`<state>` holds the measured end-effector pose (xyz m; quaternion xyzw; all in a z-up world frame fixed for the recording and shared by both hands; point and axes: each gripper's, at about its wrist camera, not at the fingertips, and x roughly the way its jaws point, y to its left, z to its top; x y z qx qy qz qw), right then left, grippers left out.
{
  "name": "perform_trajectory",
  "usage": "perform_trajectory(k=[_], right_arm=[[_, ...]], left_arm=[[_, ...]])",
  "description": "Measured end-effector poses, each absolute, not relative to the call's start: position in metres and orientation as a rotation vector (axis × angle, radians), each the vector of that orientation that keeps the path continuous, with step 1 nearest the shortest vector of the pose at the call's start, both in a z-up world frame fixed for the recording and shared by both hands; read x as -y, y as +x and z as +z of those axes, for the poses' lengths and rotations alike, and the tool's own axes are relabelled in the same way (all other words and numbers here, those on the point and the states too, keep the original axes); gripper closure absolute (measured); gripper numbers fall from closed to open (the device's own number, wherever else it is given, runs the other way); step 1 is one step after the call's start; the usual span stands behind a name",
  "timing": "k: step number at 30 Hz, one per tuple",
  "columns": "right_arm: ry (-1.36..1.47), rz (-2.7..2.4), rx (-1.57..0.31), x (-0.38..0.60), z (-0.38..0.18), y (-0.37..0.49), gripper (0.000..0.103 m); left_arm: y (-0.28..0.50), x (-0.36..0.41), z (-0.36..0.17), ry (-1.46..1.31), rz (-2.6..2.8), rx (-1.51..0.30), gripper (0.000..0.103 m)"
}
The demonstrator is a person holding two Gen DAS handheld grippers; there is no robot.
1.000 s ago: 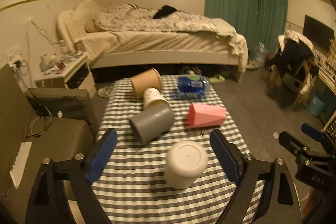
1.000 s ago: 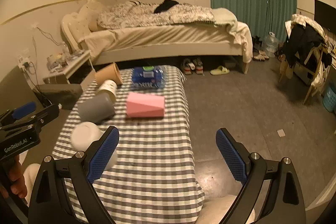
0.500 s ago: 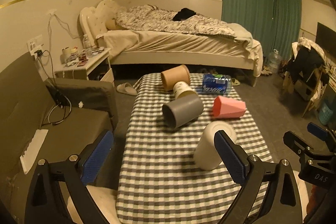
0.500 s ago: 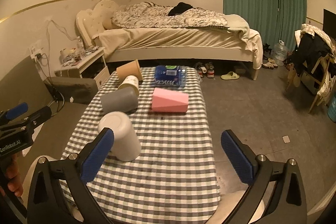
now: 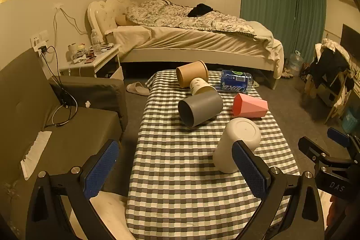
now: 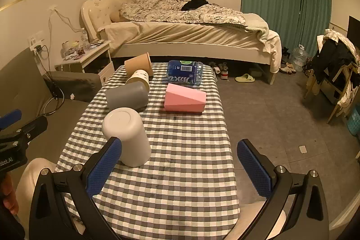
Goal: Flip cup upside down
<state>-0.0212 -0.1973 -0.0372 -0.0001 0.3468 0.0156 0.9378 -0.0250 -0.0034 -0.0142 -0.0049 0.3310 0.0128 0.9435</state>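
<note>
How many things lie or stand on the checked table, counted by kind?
Cups: 5, namely white cup, grey cup, pink cup, brown paper cup, printed paper cup
Packs of water bottles: 1, the blue pack
Total: 6

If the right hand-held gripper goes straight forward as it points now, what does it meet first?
Probably the checked tablecloth: nothing stands between the open fingers of the right hand-held gripper. The upside-down white cup is just left of that line; depth is uncertain.
</note>
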Motion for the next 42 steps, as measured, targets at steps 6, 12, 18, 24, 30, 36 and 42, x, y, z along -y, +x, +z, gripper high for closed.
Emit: perform_trajectory(k=[6, 12, 18, 24, 30, 36, 42], right_arm=[[-0.003, 0.031, -0.708, 0.1967, -0.0359, -0.0208, 0.0], [-0.008, 0.032, -0.708, 0.1957, -0.035, -0.0207, 0.0], [-0.01, 0.034, -0.706, 0.1949, -0.0351, -0.0206, 0.0], [-0.012, 0.037, -0.707, 0.1938, -0.035, -0.0201, 0.0], [-0.014, 0.038, -0.707, 0.1921, -0.0351, -0.0195, 0.0], [-0.015, 0.038, -0.707, 0.1909, -0.0348, -0.0192, 0.0], [-0.015, 0.037, -0.707, 0.1908, -0.0347, -0.0191, 0.0]], left_arm=[[-0.026, 0.0041, -0.014, -0.009, 0.031, -0.671, 0.0], [-0.0274, 0.0006, -0.0126, -0.015, 0.037, -0.669, 0.0], [-0.0276, 0.0002, -0.0123, -0.014, 0.039, -0.669, 0.0], [-0.0265, -0.0018, -0.0128, -0.013, 0.042, -0.665, 0.0], [-0.026, -0.0025, -0.0129, -0.012, 0.043, -0.666, 0.0], [-0.0259, -0.0026, -0.0127, -0.012, 0.043, -0.667, 0.0], [-0.026, -0.0036, -0.0136, -0.012, 0.044, -0.669, 0.0]])
